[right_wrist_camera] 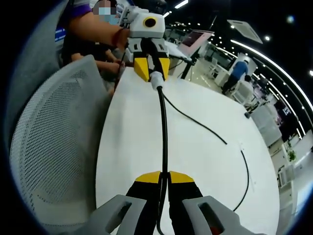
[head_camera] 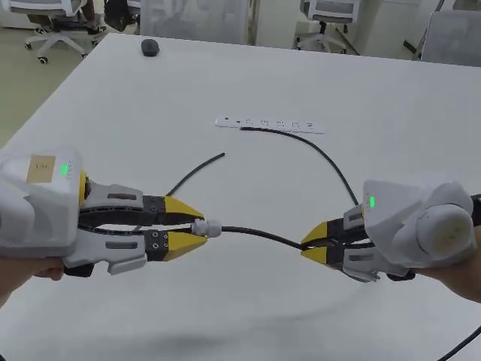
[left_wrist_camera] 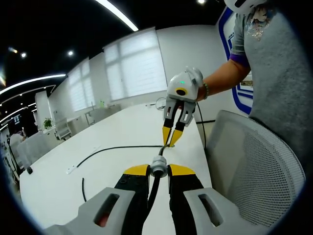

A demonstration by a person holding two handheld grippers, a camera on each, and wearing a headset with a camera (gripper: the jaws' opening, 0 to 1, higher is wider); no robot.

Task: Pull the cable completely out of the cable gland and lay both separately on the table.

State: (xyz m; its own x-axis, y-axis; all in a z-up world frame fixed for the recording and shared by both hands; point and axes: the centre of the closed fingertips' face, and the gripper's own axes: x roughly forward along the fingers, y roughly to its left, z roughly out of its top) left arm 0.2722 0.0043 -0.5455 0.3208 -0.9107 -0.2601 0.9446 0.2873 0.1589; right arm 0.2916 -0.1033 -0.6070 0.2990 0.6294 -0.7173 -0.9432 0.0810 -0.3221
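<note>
Left gripper (head_camera: 199, 227) and right gripper (head_camera: 308, 248) are held tip to tip just above the white table (head_camera: 135, 105), which carries nothing directly under the work.

Black cable (head_camera: 255, 235): the span between the two grippers runs nearly taut. The right gripper's jaws are pinched tight on it. A free tail leaves the far side of the left gripper and lies loose on the table. That tail has yet to pass through, so the task is judged unfinished.

- Risk 1: if the right jaws slip along the smooth sheath, the pull would be lost and the cable would not travel.
- Risk 2: the tail may whip or snag as it is drawn in.

Power strip (head_camera: 270, 124): it lies well beyond the grippers, and a dark lead curves from it toward the right gripper. Whether that lead is the same cable cannot be told, because the gripper body hides the junction.

- Risk 3: if it is the same cable, a hard pull could drag the strip across the table.

Cable gland (head_camera: 211, 227): pale and round, it is clenched at the very ends of the left gripper's yellow tips, with the cable passing through it.

- Risk 4: so shallow a hold on a rounded body may let the gland twist or pop free, above all if its seal grips the sheath tightly.
</note>
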